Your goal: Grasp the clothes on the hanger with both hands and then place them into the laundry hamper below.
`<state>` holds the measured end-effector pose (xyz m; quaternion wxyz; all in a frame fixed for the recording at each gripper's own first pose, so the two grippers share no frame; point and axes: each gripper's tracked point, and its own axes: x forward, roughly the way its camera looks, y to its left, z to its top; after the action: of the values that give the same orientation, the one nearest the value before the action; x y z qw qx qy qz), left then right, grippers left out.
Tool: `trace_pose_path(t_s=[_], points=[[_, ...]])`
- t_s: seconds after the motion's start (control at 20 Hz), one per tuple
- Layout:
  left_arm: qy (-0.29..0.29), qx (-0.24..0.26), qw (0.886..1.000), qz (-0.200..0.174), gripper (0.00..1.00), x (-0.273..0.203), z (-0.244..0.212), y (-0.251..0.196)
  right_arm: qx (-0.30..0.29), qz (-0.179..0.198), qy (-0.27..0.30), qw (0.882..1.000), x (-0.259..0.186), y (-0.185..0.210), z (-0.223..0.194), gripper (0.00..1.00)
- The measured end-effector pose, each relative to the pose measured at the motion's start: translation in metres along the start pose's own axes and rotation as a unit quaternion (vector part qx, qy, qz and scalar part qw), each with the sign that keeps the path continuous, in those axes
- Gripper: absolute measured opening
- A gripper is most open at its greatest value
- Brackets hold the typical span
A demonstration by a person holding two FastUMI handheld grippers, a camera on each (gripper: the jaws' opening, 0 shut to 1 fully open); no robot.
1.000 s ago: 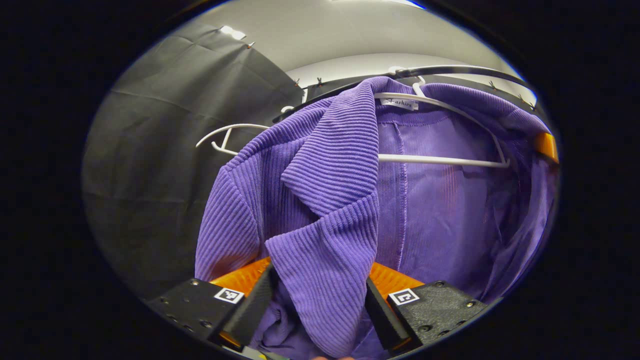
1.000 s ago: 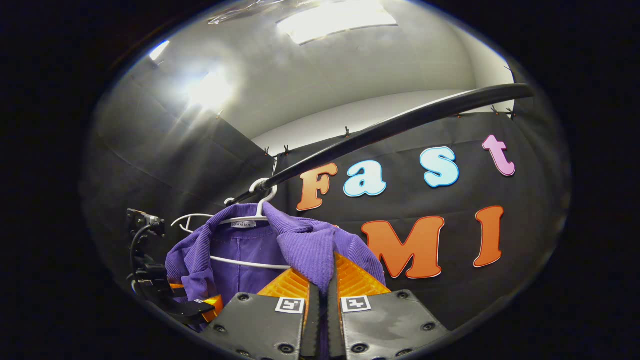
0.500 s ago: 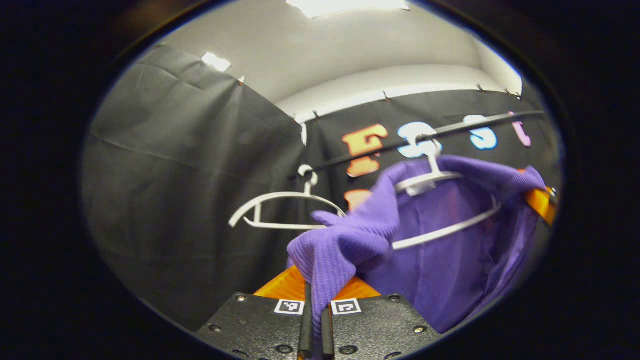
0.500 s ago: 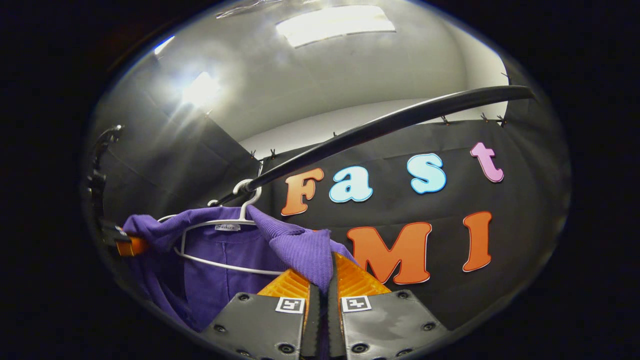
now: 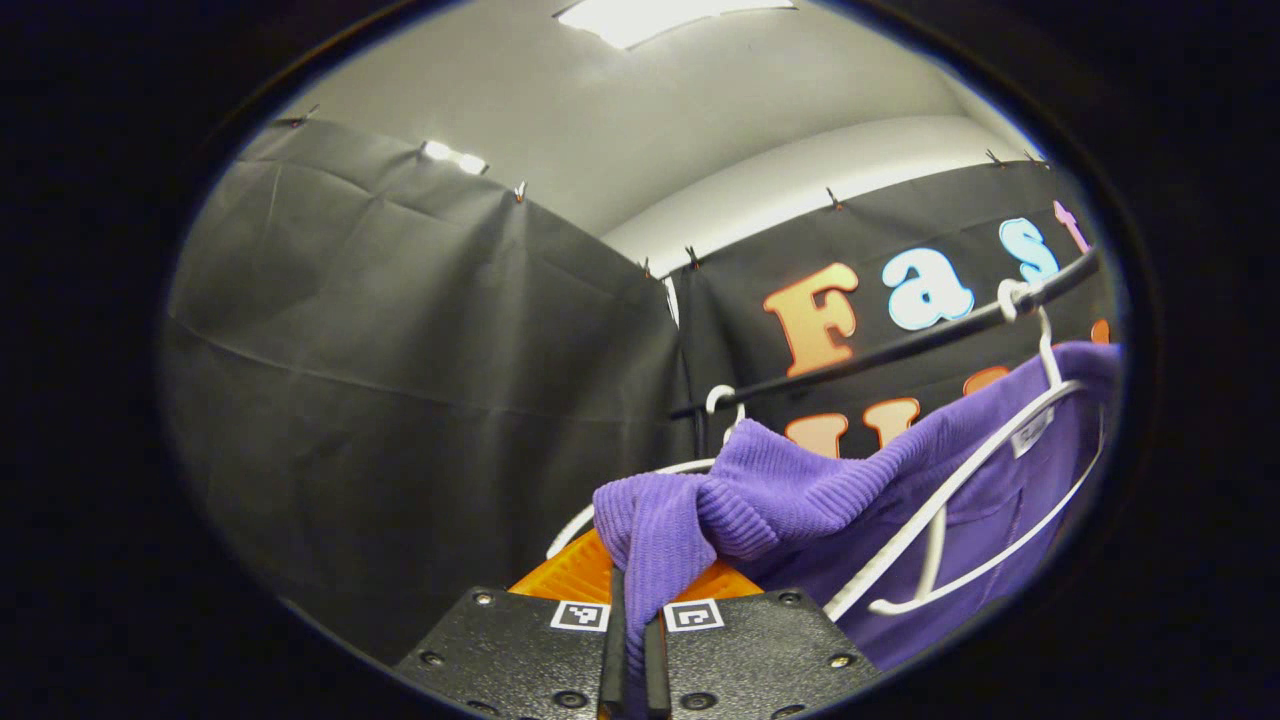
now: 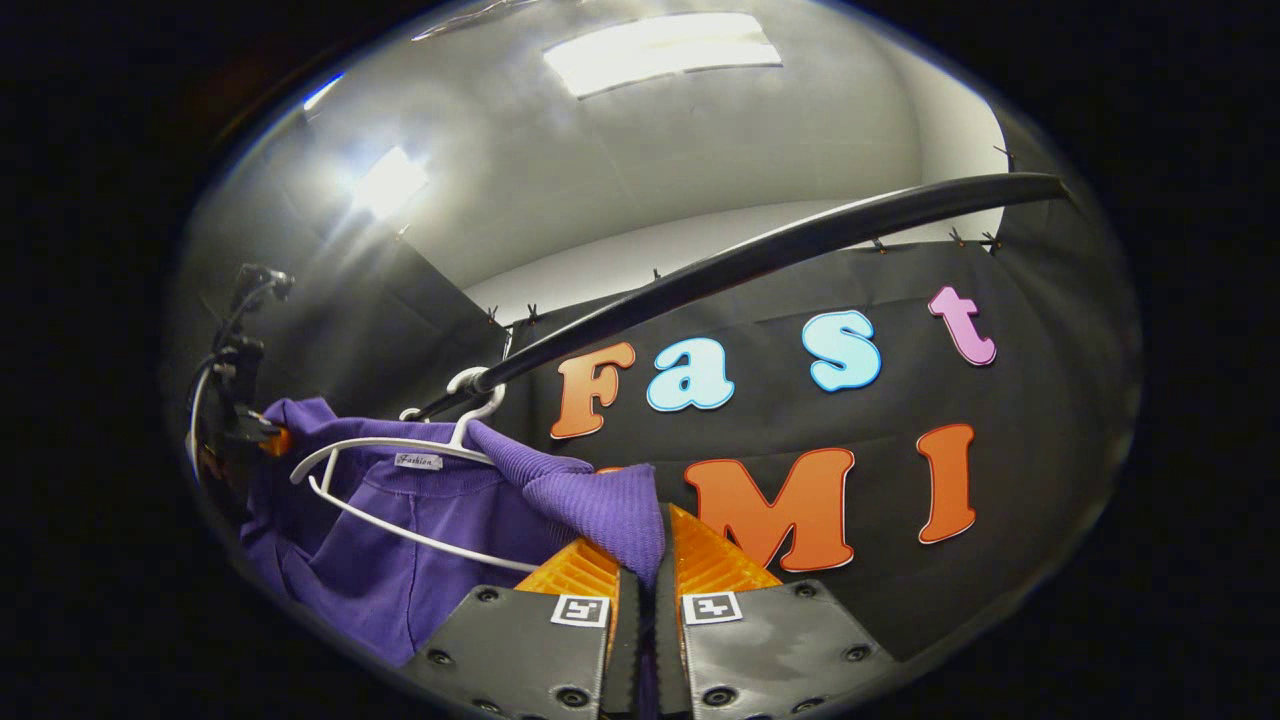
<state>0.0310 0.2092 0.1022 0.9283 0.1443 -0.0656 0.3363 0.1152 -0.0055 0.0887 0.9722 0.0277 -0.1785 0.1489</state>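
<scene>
A purple ribbed cardigan [image 5: 800, 490] is stretched between both grippers. My left gripper [image 5: 632, 560] is shut on one bunched shoulder fold of it. In the right gripper view my right gripper [image 6: 645, 545] is shut on the other shoulder fold of the cardigan [image 6: 420, 530]. The white hanger [image 5: 960, 500] hooks on the black rail [image 5: 900, 345] and tilts, its near arm bare of cloth. The same hanger [image 6: 400, 470] shows in the right gripper view, with the left gripper [image 6: 235, 430] far off at the left edge. The hamper is out of sight.
A second, bare white hanger [image 5: 640, 480] hangs on the rail behind the cardigan. The black rail [image 6: 760, 260] crosses the upper right gripper view. Black cloth walls [image 5: 400, 380] close the booth on the left and behind.
My left gripper went from open around the cardigan's front to shut on it, then pulled it left and off the hanger's arm. The hanger now tilts. My right gripper stays shut.
</scene>
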Motion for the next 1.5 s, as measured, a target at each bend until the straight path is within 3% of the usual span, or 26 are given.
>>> trace_pose_path(t_s=[0.1, 0.15, 0.2, 0.45, 0.7, 1.0, 1.15, 1.5], points=[[0.018, -0.015, 1.0, -0.012, 0.07, 0.007, -0.027, -0.006, -0.004, -0.001, 0.0, 1.0, -0.002, 0.002, 0.002, 0.13], [0.019, -0.01, 1.0, -0.016, 0.07, 0.007, -0.038, -0.009, -0.007, -0.003, -0.002, 1.0, -0.005, 0.002, 0.005, 0.18], [0.022, -0.004, 1.0, -0.021, 0.07, 0.007, -0.048, -0.013, -0.009, -0.005, -0.004, 1.0, -0.005, 0.001, 0.008, 0.09], [0.088, -0.007, 0.994, -0.063, 0.07, -0.009, -0.133, -0.053, -0.005, -0.028, -0.015, 0.999, 0.013, -0.009, 0.012, 0.13], [0.123, -0.029, 0.986, -0.107, 0.07, -0.044, -0.174, -0.103, -0.029, -0.087, -0.027, 0.995, 0.038, -0.052, 0.018, 0.13], [0.128, -0.044, 0.982, -0.129, 0.04, -0.055, -0.182, -0.125, -0.06, -0.125, 0.003, 0.99, 0.052, -0.088, -0.007, 0.13], [0.117, -0.047, 0.984, -0.129, 0.07, -0.055, -0.171, -0.122, -0.046, -0.149, 0.033, 0.987, 0.047, -0.108, -0.033, 0.13], [0.121, -0.041, 0.98, -0.152, 0.05, -0.079, -0.171, -0.125, -0.064, -0.176, 0.14, 0.972, -0.009, -0.135, -0.109, 0.13]])
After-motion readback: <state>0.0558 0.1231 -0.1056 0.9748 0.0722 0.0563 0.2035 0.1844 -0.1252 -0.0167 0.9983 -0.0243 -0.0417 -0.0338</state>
